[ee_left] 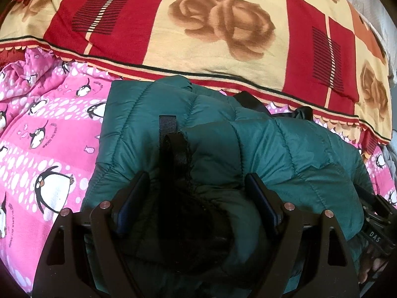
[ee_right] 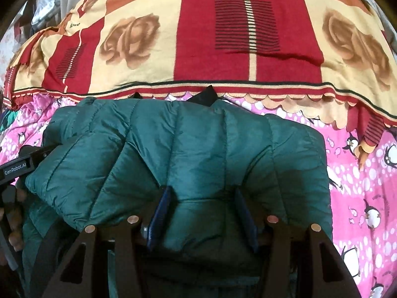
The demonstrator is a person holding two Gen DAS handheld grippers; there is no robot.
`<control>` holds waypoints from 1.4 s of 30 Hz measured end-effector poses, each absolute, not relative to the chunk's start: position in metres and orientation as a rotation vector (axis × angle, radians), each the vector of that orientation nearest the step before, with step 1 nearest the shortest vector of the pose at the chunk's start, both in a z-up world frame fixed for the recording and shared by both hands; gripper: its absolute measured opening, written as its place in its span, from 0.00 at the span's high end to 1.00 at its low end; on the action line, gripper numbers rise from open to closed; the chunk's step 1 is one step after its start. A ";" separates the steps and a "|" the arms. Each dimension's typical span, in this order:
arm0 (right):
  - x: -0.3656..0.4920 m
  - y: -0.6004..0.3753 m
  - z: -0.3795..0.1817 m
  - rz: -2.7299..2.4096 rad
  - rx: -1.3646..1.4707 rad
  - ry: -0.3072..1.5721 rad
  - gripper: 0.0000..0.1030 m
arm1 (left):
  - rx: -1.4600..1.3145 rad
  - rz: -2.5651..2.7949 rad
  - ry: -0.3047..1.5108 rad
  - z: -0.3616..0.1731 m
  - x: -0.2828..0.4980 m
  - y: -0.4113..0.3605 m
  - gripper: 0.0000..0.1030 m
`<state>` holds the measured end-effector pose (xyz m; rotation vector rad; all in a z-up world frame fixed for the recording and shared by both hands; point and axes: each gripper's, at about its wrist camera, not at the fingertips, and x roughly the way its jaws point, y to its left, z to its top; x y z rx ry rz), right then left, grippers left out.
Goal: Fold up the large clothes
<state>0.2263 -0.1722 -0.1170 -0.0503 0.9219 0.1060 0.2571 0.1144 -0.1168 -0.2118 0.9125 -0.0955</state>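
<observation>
A dark green quilted puffer jacket (ee_left: 273, 149) lies bunched on a pink penguin-print sheet; it also fills the middle of the right wrist view (ee_right: 198, 149). My left gripper (ee_left: 196, 181) has its fingers wide apart around a thick fold of the jacket with a black strap loop (ee_left: 173, 149). My right gripper (ee_right: 202, 196) has its blue-padded fingers apart with a puffy fold of the jacket between them. Whether either pair presses the fabric is unclear. The other gripper's body shows at each view's edge.
A pink penguin-print sheet (ee_left: 49, 136) covers the bed (ee_right: 359, 198). A red and cream rose-pattern blanket (ee_left: 223, 29) lies across the far side (ee_right: 248, 37). Clutter and pale cloth show at the far left of the right wrist view (ee_right: 44, 7).
</observation>
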 end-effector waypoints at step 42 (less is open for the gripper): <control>0.163 -0.200 -0.035 0.125 0.035 0.957 0.45 | -0.359 -0.234 0.953 -0.077 0.236 0.154 0.18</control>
